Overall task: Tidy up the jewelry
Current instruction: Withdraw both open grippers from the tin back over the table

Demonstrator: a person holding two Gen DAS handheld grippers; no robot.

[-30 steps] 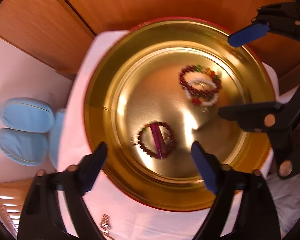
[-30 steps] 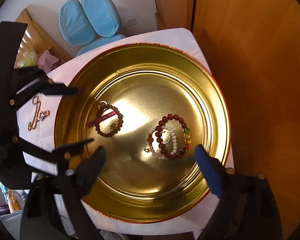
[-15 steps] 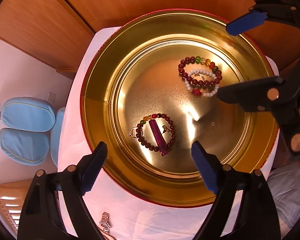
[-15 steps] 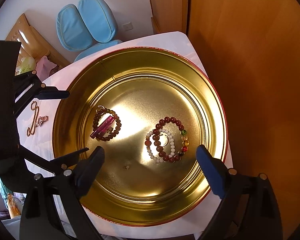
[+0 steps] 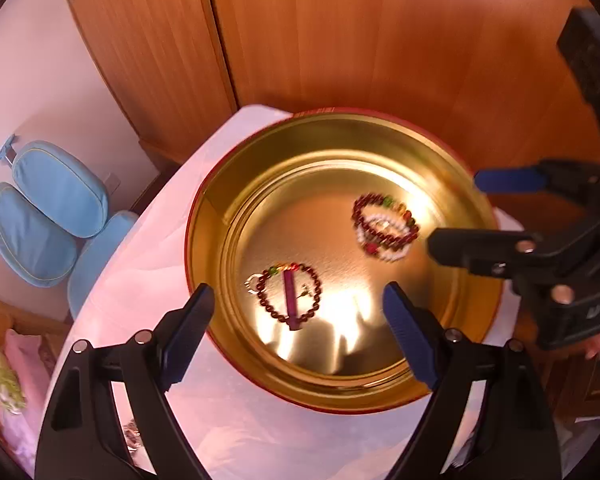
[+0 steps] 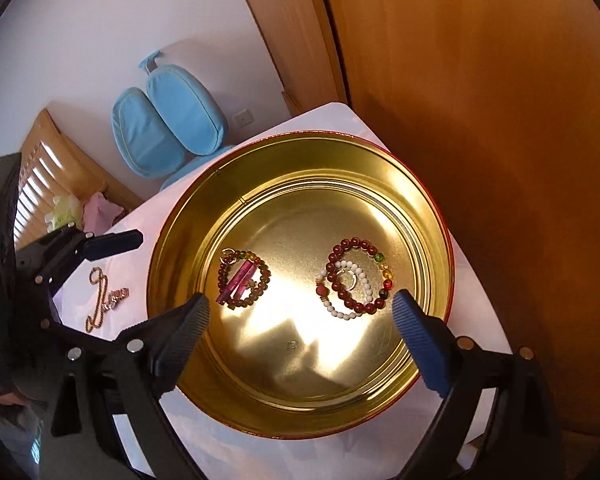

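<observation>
the left gripper (image 5: 296,312) hangs over the near rim of the gold tin (image 6: 172,240), fingers wide apart, holding and touching nothing. in the tin lie a brown bead bracelet (image 6: 244,282) toward its left wall and a red and white bracelet pair (image 6: 356,282) toward its right. the right gripper (image 6: 300,316) is equally wide and empty. a gold chain (image 6: 104,298) lies on the white tabletop (image 6: 140,232), left of the tin.

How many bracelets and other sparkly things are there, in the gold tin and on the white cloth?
Bead bracelets: 3 – a brown one, a dark red one and a white one, all in the gold tin.
Purple bar piece: 1, lying across the brown bracelet.
Gold chain: 1, on the white cloth outside the tin.
Total: 5
</observation>
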